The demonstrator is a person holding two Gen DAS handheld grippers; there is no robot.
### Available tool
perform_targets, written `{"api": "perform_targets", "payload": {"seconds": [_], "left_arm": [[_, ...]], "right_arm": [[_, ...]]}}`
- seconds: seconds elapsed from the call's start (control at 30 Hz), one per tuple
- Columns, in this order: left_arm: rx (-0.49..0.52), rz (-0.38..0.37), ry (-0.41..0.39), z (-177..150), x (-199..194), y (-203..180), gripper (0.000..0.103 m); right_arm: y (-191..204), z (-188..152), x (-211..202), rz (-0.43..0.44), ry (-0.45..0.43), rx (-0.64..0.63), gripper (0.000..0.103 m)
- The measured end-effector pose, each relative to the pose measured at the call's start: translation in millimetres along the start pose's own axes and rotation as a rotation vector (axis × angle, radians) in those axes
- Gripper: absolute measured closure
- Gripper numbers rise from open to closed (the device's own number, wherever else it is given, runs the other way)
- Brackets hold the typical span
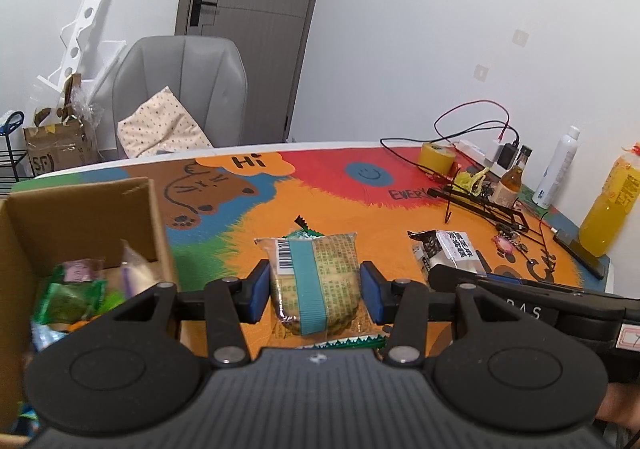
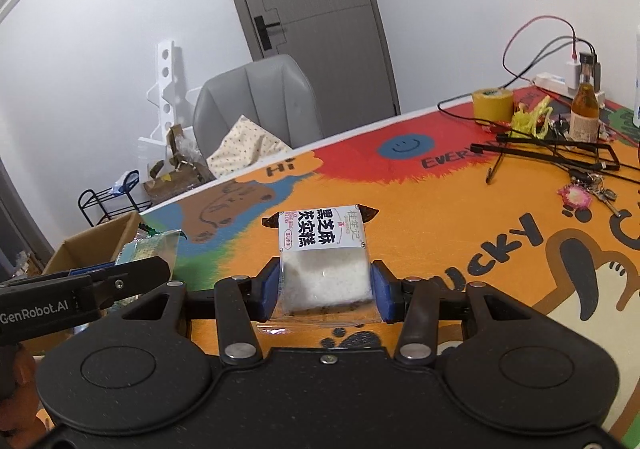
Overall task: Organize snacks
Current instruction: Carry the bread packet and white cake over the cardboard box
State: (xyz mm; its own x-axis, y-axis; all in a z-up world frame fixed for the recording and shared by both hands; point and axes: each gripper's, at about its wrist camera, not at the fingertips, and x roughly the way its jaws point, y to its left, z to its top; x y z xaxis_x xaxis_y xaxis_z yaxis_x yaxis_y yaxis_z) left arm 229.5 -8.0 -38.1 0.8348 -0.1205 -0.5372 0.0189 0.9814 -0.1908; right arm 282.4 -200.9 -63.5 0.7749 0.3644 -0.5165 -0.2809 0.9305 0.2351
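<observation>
two hand-held grippers hover over a brightly painted table (image 1: 320, 185), each carrying a snack. the left gripper (image 1: 316, 291) has its blue pads pressed against the sides of a cake packet (image 1: 316, 281) in a clear wrapper with a teal band and barcode. just left of it sits an open cardboard box (image 1: 80, 225) with other wrapped snacks (image 1: 72, 297) inside. the right gripper (image 2: 326, 293) is clamped on a white cake packet (image 2: 324, 273) with black chinese lettering. far across the table stand a yellow tape roll (image 2: 493, 104), a small bottle (image 2: 585, 111) and tangled cables (image 1: 472, 125). a grey chair (image 1: 188, 89) waits behind.
</observation>
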Motion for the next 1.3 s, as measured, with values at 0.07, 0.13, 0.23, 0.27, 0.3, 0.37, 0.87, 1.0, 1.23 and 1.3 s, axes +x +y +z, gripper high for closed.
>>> {"api": "perform_targets", "payload": {"seconds": [0.07,0.13,0.23,0.27,0.3,0.37,0.87,1.0,1.23,1.3], "left_arm": [[0.005,-0.001,-0.017,-0.6,-10.0,4.3,0.057],[0.002,0.0,-0.027,-0.1,-18.0,9.1,0.057],[-0.004,0.006,-0.046,0.3,-31.2,17.9,0.057],[-0.006,0.009,-0.053,0.1,-35.7,21.0,0.057],[-0.007,0.014,-0.058,0.2,-39.6,24.1,0.057],[-0.013,0.023,-0.066,0.4,-47.0,31.0,0.057],[-0.053,0.14,-0.109,4.0,-82.0,90.1,0.057],[-0.078,0.167,-0.11,4.5,-82.6,106.7,0.057],[-0.101,0.207,-0.099,6.8,-78.4,134.2,0.057],[-0.111,0.21,-0.095,9.2,-75.9,141.0,0.057]], "right_arm": [[6.6,-0.5,-5.2,0.004,-0.011,-0.007,0.058],[13.6,-1.4,-10.1,0.005,-0.019,-0.015,0.058],[22.2,-2.4,-15.6,0.022,-0.027,-0.014,0.058],[25.9,-2.4,-17.0,0.027,-0.03,-0.015,0.058],[30.0,-2.2,-17.8,0.03,-0.033,-0.02,0.058],[38.0,-2.4,-19.4,0.038,-0.037,-0.029,0.058],[91.1,1.7,-22.6,0.144,-0.057,-0.104,0.058],[105.6,3.4,-17.9,0.166,-0.053,-0.121,0.058],[126.0,5.1,-4.8,0.198,-0.04,-0.14,0.058],[131.8,6.0,-0.8,0.205,-0.036,-0.146,0.058]]}}
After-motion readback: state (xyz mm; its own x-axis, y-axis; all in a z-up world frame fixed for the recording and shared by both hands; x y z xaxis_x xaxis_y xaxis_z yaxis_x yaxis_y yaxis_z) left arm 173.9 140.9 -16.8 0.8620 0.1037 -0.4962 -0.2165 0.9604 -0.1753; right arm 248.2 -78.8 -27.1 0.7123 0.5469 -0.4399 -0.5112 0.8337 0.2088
